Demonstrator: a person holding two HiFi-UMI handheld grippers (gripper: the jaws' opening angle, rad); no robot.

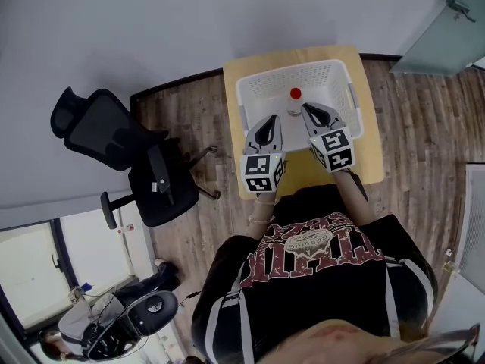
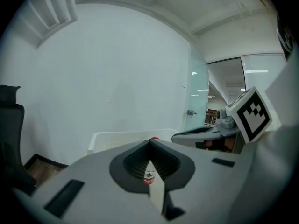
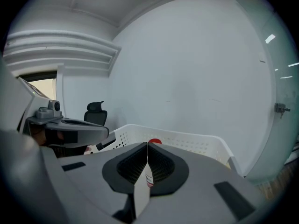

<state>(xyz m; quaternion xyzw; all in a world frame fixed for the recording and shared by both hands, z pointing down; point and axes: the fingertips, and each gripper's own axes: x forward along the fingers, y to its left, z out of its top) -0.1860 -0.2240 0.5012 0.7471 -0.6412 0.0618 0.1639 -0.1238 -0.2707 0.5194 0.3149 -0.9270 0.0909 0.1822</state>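
A small clear bottle (image 1: 295, 102) with a red cap stands upright inside a white perforated basket (image 1: 254, 89) on a small wooden table (image 1: 235, 70). My left gripper (image 1: 271, 120) hovers over the basket's near left part, shut and holding nothing. My right gripper (image 1: 308, 110) hovers just right of it, also shut and empty, its tip close to the bottle. In the left gripper view the jaws (image 2: 150, 141) meet at the tip, and the bottle (image 2: 149, 177) shows beyond through their hollow. The right gripper view has the same closed tip (image 3: 147, 144) with the bottle (image 3: 149, 181) behind.
A black office chair (image 1: 125, 158) stands left of the table on the wood floor. A plain white wall lies behind the basket (image 3: 187, 136). A glass door (image 1: 443, 29) is at the far right. More chairs stand at the lower left (image 1: 125, 317).
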